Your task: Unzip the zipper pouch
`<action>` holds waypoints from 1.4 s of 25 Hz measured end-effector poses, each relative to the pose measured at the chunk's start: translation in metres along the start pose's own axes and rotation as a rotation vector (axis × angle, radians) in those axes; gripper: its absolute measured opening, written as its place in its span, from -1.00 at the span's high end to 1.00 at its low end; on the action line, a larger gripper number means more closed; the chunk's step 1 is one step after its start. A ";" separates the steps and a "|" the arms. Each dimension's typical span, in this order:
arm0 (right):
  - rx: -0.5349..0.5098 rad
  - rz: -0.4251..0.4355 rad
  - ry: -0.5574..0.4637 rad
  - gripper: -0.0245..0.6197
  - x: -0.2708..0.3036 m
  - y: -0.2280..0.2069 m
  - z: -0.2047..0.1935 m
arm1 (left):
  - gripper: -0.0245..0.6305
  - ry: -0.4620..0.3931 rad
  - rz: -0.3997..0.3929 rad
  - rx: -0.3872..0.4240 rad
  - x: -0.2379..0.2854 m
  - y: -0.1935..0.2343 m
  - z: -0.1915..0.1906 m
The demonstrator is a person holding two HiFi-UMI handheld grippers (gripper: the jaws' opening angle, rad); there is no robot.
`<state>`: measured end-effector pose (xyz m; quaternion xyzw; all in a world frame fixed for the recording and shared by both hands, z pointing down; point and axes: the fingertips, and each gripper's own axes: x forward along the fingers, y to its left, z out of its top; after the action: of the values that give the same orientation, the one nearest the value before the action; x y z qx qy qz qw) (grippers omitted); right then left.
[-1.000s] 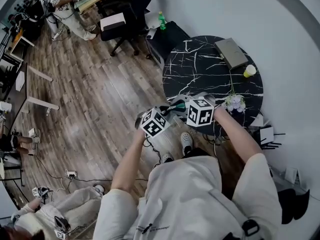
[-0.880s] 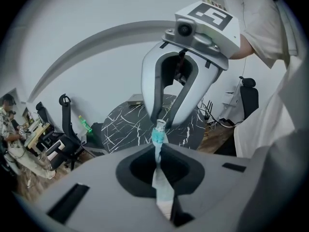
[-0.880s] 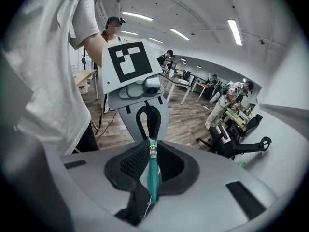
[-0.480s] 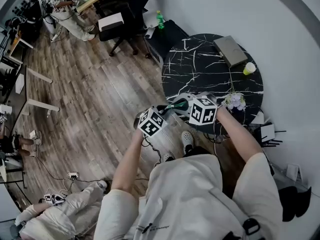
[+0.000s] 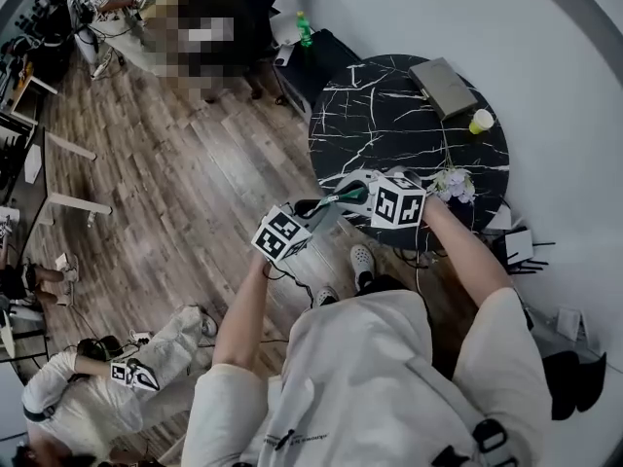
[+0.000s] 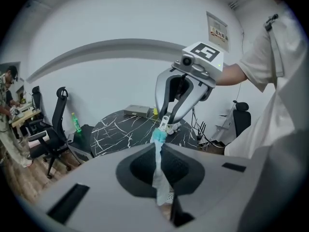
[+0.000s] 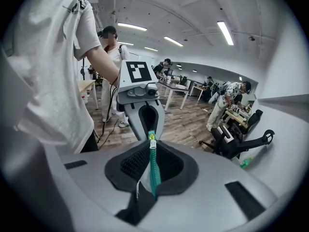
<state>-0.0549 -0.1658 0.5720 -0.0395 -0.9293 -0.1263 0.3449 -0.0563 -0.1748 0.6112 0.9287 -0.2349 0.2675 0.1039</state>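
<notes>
Lengthwise, the zipper pouch [image 5: 337, 201] spans left claw [image 5: 306, 208] to right claw [image 5: 361, 195].

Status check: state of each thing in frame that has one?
left gripper: shut on the pouch.
right gripper: shut on the pouch.
pouch: in the air, stretched between the two grippers.
zipper: how far open, cannot tell.
cup: upright on the table.
bottle: upright.

No legible text; wall poster [image 6: 218, 32] print unreadable.
</notes>
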 end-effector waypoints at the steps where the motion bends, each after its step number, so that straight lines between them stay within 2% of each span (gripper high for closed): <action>1: -0.001 0.001 0.004 0.79 0.000 0.000 -0.001 | 0.85 -0.004 -0.003 -0.003 -0.001 -0.001 0.000; 15: 0.031 0.000 0.025 0.79 -0.009 -0.001 -0.014 | 0.85 -0.044 -0.031 -0.018 -0.006 -0.006 0.007; 19: 0.080 -0.002 0.029 0.79 -0.014 -0.006 -0.027 | 0.85 -0.060 -0.025 -0.033 -0.013 -0.002 0.006; 35: 0.069 -0.044 0.130 0.79 -0.017 -0.015 -0.057 | 0.85 -0.044 -0.003 -0.001 -0.018 0.001 0.006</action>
<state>-0.0082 -0.1953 0.5999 0.0010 -0.9094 -0.1041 0.4026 -0.0674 -0.1707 0.5968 0.9346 -0.2362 0.2465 0.0996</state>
